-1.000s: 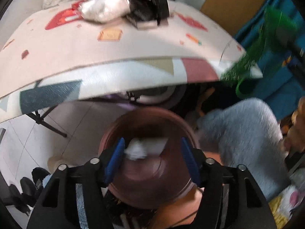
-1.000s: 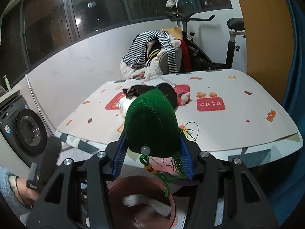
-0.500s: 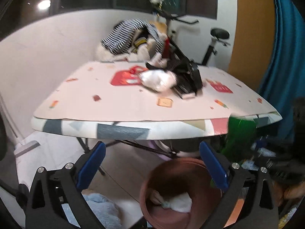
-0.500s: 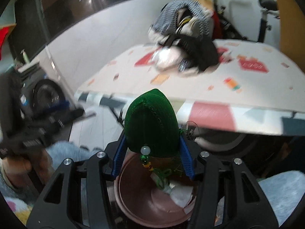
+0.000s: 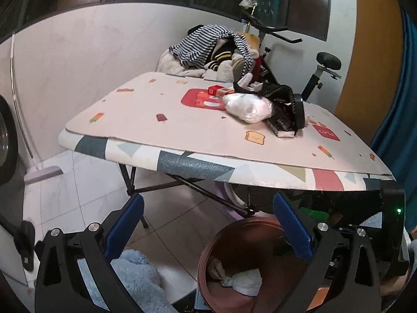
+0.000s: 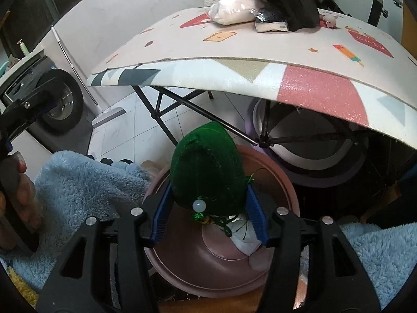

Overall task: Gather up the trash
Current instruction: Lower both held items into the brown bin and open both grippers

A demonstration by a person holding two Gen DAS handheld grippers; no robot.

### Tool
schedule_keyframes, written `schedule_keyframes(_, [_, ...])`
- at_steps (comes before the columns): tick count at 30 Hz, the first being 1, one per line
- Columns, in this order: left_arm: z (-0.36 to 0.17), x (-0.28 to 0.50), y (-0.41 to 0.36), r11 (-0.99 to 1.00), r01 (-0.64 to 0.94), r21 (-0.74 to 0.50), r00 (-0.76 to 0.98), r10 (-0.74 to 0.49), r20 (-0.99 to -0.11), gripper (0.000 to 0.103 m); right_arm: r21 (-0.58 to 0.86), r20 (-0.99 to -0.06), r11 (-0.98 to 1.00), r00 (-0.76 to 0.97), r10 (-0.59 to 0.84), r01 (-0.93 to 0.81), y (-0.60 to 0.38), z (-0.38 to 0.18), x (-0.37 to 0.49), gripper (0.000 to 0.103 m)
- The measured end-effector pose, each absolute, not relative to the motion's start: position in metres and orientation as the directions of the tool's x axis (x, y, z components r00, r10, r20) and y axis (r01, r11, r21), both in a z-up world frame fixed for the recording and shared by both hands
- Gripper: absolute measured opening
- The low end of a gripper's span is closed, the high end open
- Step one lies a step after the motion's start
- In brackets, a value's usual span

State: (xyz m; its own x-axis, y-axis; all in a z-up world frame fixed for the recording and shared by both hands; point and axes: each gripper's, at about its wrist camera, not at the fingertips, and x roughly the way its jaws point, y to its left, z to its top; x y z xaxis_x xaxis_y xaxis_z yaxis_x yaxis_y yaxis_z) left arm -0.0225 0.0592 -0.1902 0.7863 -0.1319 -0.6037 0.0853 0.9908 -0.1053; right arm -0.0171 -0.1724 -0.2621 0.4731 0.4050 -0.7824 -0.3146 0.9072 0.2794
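In the right wrist view the right tongs (image 6: 208,221), their jaws opening, still touch the green knitted pouch (image 6: 207,168), tip toward the frame top, now lower over the brown bin (image 6: 282,182), while the left tongs (image 5: 208,224) have spread wide, empty.

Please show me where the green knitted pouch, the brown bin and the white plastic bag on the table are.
green knitted pouch (image 6: 207,167): right wrist view, middle of its knitted body.
brown bin (image 6: 284,182): right wrist view, right rim.
white plastic bag (image 5: 247,107): left wrist view, middle of the bag.
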Motion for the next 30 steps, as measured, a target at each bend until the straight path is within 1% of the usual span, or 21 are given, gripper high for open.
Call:
schedule_keyframes(1, [-0.191, -0.022, 0.059, 0.991, 0.082, -0.106, 0.783, -0.130, -0.608, 0.097, 0.281, -0.781, 0.907, 0.475, 0.406, -0.314, -0.173, -0.262, -0.017, 0.059])
schedule_keyframes(2, [-0.192, -0.021, 0.060, 0.991, 0.078, -0.109, 0.781, -0.129, -0.611, 0.097, 0.281, -0.778, 0.907, 0.479, 0.407, -0.313, -0.173, -0.261, -0.017, 0.065])
schedule_keyframes(3, [-0.192, -0.022, 0.060, 0.991, 0.078, -0.111, 0.782, -0.130, -0.610, 0.097, 0.279, -0.777, 0.909, 0.483, 0.404, -0.310, -0.173, -0.261, -0.018, 0.075])
schedule_keyframes(4, [-0.192, -0.022, 0.060, 0.991, 0.079, -0.112, 0.782, -0.131, -0.609, 0.097, 0.275, -0.774, 0.912, 0.492, 0.398, -0.306, -0.173, -0.260, -0.018, 0.080])
schedule_keyframes(5, [-0.192, -0.022, 0.060, 0.990, 0.080, -0.112, 0.783, -0.132, -0.608, 0.097, 0.271, -0.771, 0.914, 0.500, 0.393, -0.301, -0.174, -0.260, -0.018, 0.088])
schedule_keyframes(6, [-0.192, -0.022, 0.059, 0.991, 0.080, -0.109, 0.782, -0.130, -0.609, 0.097, 0.271, -0.770, 0.916, 0.504, 0.391, -0.296, -0.176, -0.259, -0.019, 0.094])
schedule_keyframes(7, [-0.192, -0.023, 0.058, 0.991, 0.082, -0.105, 0.783, -0.129, -0.609, 0.097, 0.272, -0.770, 0.917, 0.506, 0.388, -0.291, -0.177, -0.259, -0.018, 0.095])
schedule_keyframes(11, [-0.192, -0.024, 0.055, 0.992, 0.088, -0.095, 0.784, -0.128, -0.608, 0.097, 0.282, -0.770, 0.921, 0.508, 0.385, -0.270, -0.182, -0.261, -0.015, 0.097])
schedule_keyframes(22, [-0.189, -0.027, 0.054, 0.990, 0.098, -0.106, 0.792, -0.142, -0.593, 0.097, 0.254, -0.664, 0.926, 0.646, 0.378, -0.280, -0.196, -0.235, -0.021, 0.097])
schedule_keyframes(26, [-0.188, -0.025, 0.053, 0.989, 0.104, -0.105, 0.791, -0.146, -0.594, 0.097, 0.275, -0.636, 0.932, 0.683, 0.359, -0.234, -0.211, -0.224, -0.018, 0.097])
schedule_keyframes(29, [-0.184, -0.020, 0.055, 0.984, 0.118, -0.134, 0.782, -0.175, -0.597, 0.097, 0.298, -0.620, 0.935, 0.706, 0.343, -0.192, -0.226, -0.213, -0.012, 0.097])
schedule_keyframes(30, [-0.182, -0.016, 0.055, 0.980, 0.127, -0.152, 0.777, -0.193, -0.599, 0.095, 0.296, -0.618, 0.937, 0.710, 0.337, -0.187, -0.228, -0.210, -0.011, 0.097])
